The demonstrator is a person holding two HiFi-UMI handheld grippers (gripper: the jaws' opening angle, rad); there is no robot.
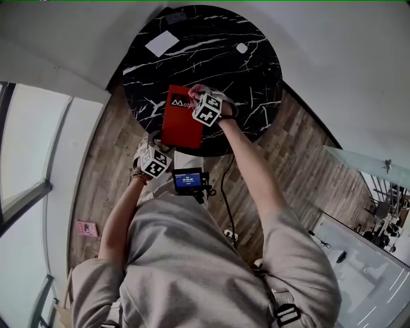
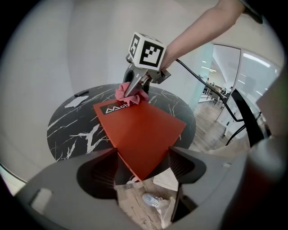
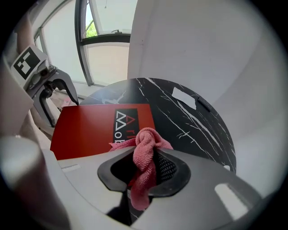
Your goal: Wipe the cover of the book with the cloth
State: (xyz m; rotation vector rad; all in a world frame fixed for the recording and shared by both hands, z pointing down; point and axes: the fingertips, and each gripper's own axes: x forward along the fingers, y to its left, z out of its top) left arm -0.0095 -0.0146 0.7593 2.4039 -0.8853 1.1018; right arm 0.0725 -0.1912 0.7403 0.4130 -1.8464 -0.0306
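Observation:
A red book with a black logo strip lies on the round black marble table. My left gripper stands wide at the book's near corner. That corner hangs over the table edge, and its two edges run into both jaws. My right gripper is shut on a bunched pink cloth. It points steeply down and holds the cloth at the logo end of the cover, at the far end from my left gripper. From the left gripper view the cloth sits on the book's far edge.
A white sheet, a small white thing and a dark flat object lie toward the table's far side. Wooden floor surrounds the table, with a pink item at the left and glass panels at both sides.

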